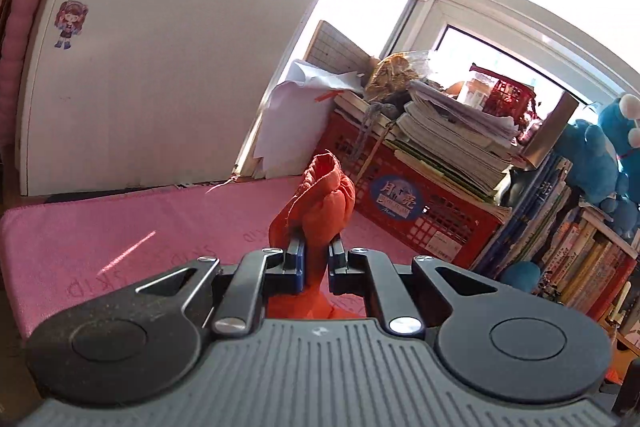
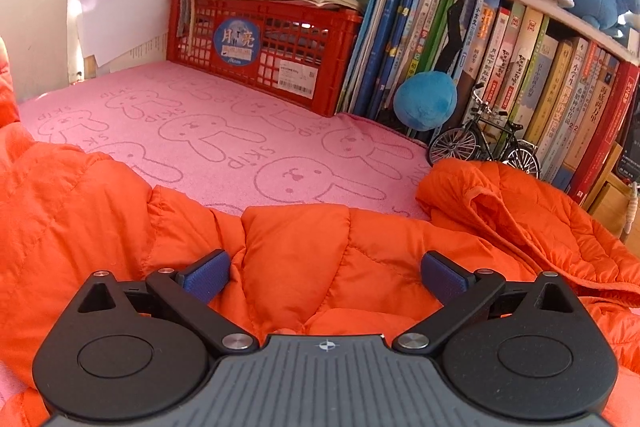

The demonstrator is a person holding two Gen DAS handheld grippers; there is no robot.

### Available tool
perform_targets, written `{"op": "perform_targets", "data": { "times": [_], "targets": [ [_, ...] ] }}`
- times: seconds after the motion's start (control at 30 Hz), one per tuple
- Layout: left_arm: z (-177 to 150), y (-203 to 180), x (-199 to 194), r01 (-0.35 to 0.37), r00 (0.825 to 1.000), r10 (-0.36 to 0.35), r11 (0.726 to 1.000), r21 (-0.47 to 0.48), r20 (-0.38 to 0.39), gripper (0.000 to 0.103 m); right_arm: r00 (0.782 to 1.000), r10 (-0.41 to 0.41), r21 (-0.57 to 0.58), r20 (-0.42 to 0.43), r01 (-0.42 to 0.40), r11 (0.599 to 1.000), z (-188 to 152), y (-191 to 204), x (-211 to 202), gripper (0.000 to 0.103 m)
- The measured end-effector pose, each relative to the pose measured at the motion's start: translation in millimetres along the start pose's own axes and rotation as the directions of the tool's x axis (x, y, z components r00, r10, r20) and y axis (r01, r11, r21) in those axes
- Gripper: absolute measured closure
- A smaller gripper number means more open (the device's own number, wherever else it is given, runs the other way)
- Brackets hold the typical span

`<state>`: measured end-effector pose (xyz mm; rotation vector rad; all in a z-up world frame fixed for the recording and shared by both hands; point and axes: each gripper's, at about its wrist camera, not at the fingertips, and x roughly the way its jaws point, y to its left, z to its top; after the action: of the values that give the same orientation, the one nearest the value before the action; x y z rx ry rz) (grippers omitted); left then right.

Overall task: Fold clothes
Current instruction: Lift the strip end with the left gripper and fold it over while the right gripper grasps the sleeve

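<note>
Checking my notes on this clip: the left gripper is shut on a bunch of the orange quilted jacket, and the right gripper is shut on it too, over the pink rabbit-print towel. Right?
Not quite. The right gripper is open: the right wrist view shows its jaws spread wide above the orange quilted jacket. The left gripper is indeed shut on a bunch of it, over the pink rabbit-print towel.

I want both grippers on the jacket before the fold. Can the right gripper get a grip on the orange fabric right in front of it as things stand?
Probably yes. The right gripper is open, its blue pads spread over the orange jacket, and nothing lies between them and the fabric. The left gripper is shut on another part, clear of this spot.
</note>
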<state>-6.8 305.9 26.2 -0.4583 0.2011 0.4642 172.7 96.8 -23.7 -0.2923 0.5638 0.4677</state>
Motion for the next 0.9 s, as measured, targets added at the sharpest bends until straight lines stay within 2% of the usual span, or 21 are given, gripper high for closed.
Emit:
{"op": "perform_targets", "data": {
  "times": [0.1,0.13,0.2,0.23,0.27,0.33,0.37,0.4,0.47,0.57,0.63,0.7,0.73,0.77,0.8,0.87,0.9],
  "targets": [
    [-15,-46,-12,0.064,0.998,-0.068,0.986,0.151,0.018,0.093,0.994,0.084,0.130,0.072,-0.093,0.987,3,-26,-28,0.001],
    [-23,-59,-13,0.077,0.996,-0.082,0.978,0.195,0.018,0.093,0.984,0.150,0.200,0.099,-0.167,0.965,6,-39,-39,0.001],
    [-38,-85,-16,0.100,0.994,-0.108,0.956,0.276,0.012,0.093,0.948,0.272,0.328,0.165,-0.313,0.892,11,-66,-60,0.001],
    [-46,-96,-16,0.113,0.993,-0.119,0.946,0.303,0.003,0.093,0.917,0.345,0.380,0.199,-0.397,0.836,14,-78,-68,0.000],
    [-54,-105,-17,0.126,0.991,-0.130,0.937,0.327,-0.008,0.093,0.871,0.436,0.416,0.225,-0.491,0.766,17,-88,-72,0.000],
    [-70,-119,-20,0.152,0.988,-0.152,0.915,0.374,-0.029,0.093,0.779,0.572,0.445,0.257,-0.621,0.646,23,-98,-78,0.000],
    [-78,-125,-23,0.165,0.986,-0.164,0.902,0.398,-0.037,0.093,0.744,0.615,0.440,0.261,-0.659,0.610,27,-98,-81,0.000],
    [-84,-130,-27,0.178,0.983,-0.176,0.889,0.422,-0.044,0.093,0.731,0.634,0.424,0.252,-0.673,0.606,31,-96,-85,0.000],
    [-94,-140,-32,0.203,0.978,-0.199,0.862,0.464,-0.059,0.093,0.737,0.643,0.380,0.211,-0.668,0.640,39,-87,-89,0.000],
    [-106,-152,-35,0.239,0.970,-0.227,0.832,0.500,-0.087,0.093,0.776,0.619,0.331,0.120,-0.619,0.712,45,-69,-83,0.002],
    [-111,-158,-37,0.257,0.966,-0.239,0.818,0.515,-0.102,0.093,0.784,0.617,0.357,0.070,-0.597,0.718,42,-62,-71,0.014],
    [-115,-163,-41,0.269,0.962,-0.252,0.802,0.533,-0.106,0.091,0.783,0.621,0.404,0.031,-0.578,0.709,38,-60,-60,0.052],
    [-116,-164,-44,0.275,0.960,-0.259,0.793,0.544,-0.107,0.090,0.775,0.631,0.441,0.025,-0.575,0.689,36,-63,-56,0.060],
    [-117,-166,-46,0.281,0.958,-0.267,0.784,0.554,-0.108,0.089,0.772,0.635,0.469,0.030,-0.572,0.673,33,-67,-54,0.073],
    [-117,-166,-51,0.297,0.952,-0.287,0.774,0.559,-0.110,0.089,0.775,0.630,0.487,0.047,-0.569,0.663,30,-73,-55,0.080],
    [-118,-165,-63,0.338,0.935,-0.335,0.753,0.564,-0.114,0.089,0.785,0.614,0.515,0.082,-0.560,0.648,26,-86,-59,0.083],
    [-118,-165,-70,0.364,0.923,-0.365,0.736,0.570,-0.118,0.086,0.798,0.593,0.519,0.103,-0.552,0.653,25,-95,-64,0.085]
  ]
}}
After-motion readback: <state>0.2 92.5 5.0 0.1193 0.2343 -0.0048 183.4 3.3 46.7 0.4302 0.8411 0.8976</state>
